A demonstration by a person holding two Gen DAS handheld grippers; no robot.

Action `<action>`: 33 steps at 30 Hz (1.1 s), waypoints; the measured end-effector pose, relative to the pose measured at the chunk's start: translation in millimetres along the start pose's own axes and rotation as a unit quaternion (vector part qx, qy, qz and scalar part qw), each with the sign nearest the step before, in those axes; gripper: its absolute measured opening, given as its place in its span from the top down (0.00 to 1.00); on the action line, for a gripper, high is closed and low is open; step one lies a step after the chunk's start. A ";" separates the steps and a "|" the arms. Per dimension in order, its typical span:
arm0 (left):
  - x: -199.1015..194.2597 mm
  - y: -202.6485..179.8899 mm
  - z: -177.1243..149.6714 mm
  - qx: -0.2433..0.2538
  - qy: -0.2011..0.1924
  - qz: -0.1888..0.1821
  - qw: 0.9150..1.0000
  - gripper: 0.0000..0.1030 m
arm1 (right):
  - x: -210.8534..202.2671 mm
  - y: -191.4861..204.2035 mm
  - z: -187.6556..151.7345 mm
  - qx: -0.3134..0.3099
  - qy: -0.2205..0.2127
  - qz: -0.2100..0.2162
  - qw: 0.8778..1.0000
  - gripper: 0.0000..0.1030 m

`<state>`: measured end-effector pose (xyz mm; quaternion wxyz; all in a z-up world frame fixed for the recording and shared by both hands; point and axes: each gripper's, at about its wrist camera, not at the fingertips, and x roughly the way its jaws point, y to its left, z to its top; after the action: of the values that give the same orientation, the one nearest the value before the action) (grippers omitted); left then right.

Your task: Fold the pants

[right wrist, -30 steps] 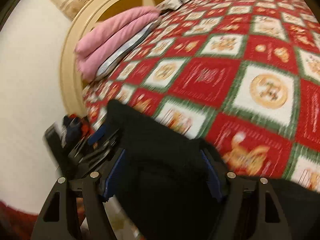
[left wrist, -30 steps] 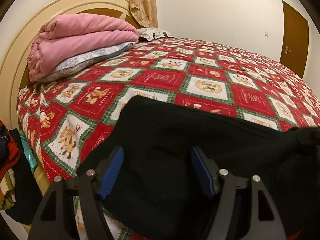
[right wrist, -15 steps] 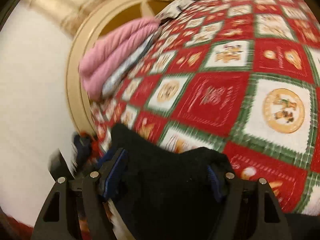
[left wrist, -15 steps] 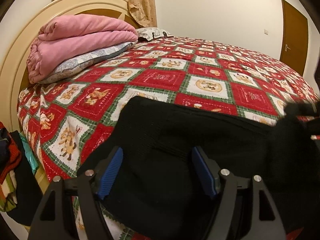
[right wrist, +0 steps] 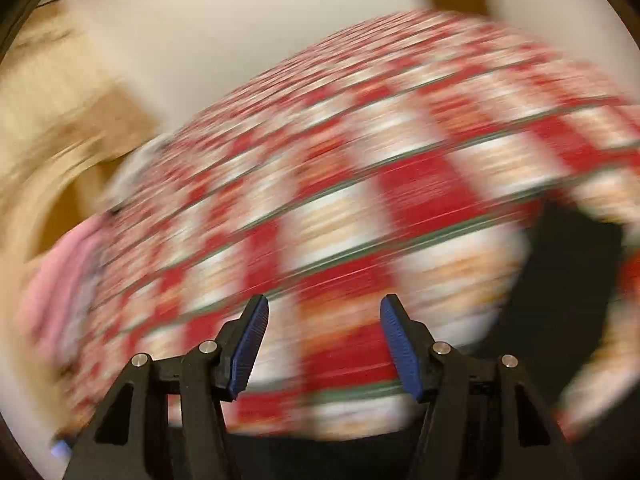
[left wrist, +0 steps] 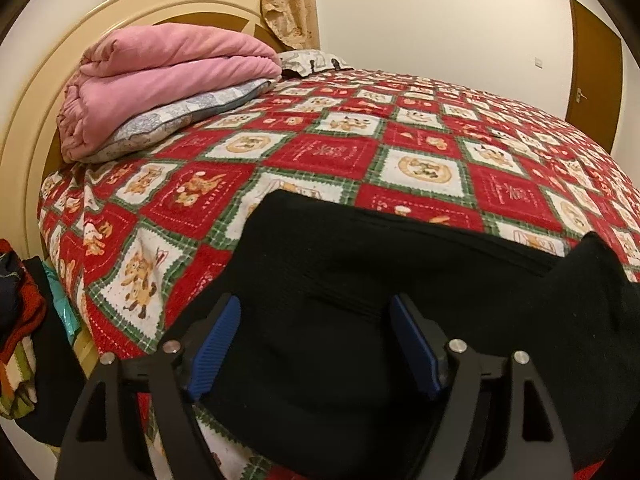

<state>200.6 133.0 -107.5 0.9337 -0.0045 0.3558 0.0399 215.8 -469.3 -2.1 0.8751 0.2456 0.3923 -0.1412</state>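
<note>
The black pants [left wrist: 360, 280] lie folded on the near edge of the red, white and green patchwork bedspread [left wrist: 400, 152]. My left gripper [left wrist: 316, 344] is open, its blue pads spread over the black cloth and gripping nothing. A raised fold of the pants [left wrist: 592, 280] stands at the right. The right wrist view is heavily blurred. My right gripper [right wrist: 322, 344] is open and empty above the bedspread [right wrist: 340, 220]. A black patch of the pants [right wrist: 568, 272] shows at its right.
A folded pink blanket [left wrist: 160, 76] rests on a grey pillow [left wrist: 180, 120] by the cream headboard [left wrist: 24, 128]. A pile of clothes [left wrist: 20, 320] sits beside the bed at the left. A brown door [left wrist: 596, 64] is at the far right.
My right gripper has let go of the black cloth, opened and swung fast away over the bed. The fold it carried now lies on the pants. The left gripper has stayed put.
</note>
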 end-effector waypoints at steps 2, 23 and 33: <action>0.2 1.1 -0.6 -0.006 0.001 0.003 1.000 0.19 | -3.4 -40.5 13.3 0.033 -0.014 -0.066 0.997 0.42; 1.2 0.3 0.7 -0.015 0.011 0.018 1.000 0.14 | -58.7 -133.9 4.3 0.101 -0.015 -0.012 0.995 0.94; 5.4 5.2 2.7 -0.027 0.018 0.020 0.999 0.05 | -154.2 -250.7 -117.3 0.215 -0.036 0.005 0.976 0.94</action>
<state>206.0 138.6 -108.9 0.9256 -0.0231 0.3716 0.0680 -67.5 -607.9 -32.6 0.8162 0.4243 0.3201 -0.2267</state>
